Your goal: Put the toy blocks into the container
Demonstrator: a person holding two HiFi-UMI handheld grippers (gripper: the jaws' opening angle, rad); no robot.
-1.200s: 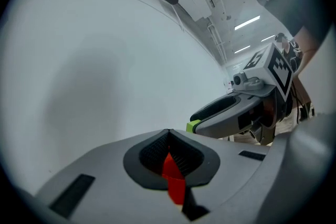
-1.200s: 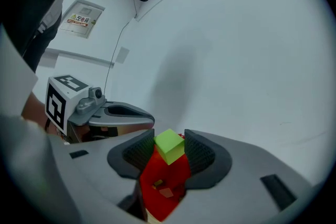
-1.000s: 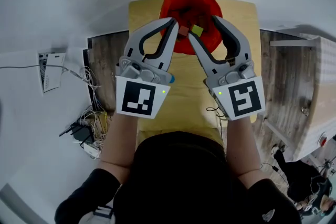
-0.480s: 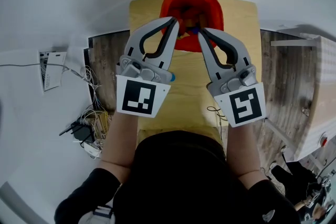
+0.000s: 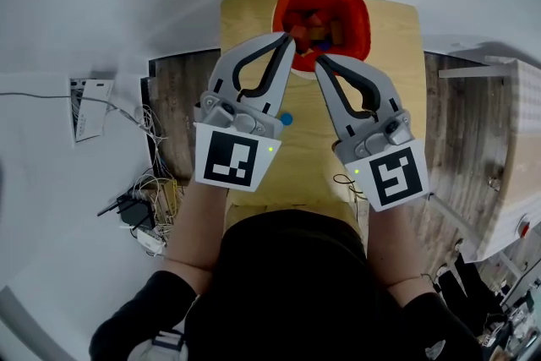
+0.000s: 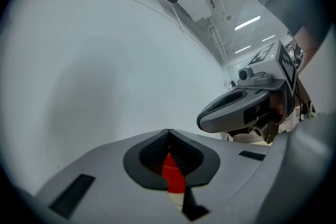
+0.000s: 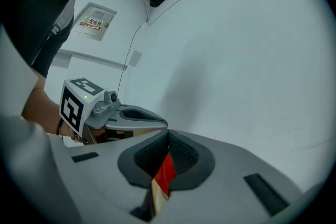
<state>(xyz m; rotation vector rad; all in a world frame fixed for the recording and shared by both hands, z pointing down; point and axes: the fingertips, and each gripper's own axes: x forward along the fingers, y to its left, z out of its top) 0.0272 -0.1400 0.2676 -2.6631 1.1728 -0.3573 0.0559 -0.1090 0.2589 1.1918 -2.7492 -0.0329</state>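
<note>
A red container (image 5: 359, 13) stands at the far end of the wooden table (image 5: 406, 55), with several toy blocks (image 5: 319, 25) of mixed colours inside it. My left gripper (image 5: 291, 44) is shut and empty, its tips at the container's near rim. My right gripper (image 5: 320, 62) is also shut and empty, just short of that rim. In the left gripper view the jaws (image 6: 168, 136) meet, and a strip of red container (image 6: 172, 173) shows behind them. The right gripper view has the same closed jaws (image 7: 168, 136) over a red strip (image 7: 166, 176).
A small blue piece (image 5: 286, 119) lies on the table beside the left gripper's body. Dark wooden floor flanks the table. Cables and a power strip (image 5: 139, 216) lie on the floor to the left. A pale cabinet (image 5: 507, 139) stands to the right.
The right gripper's jaws went from wide open to shut. Both grippers have drawn back a little from over the container toward its near rim.
</note>
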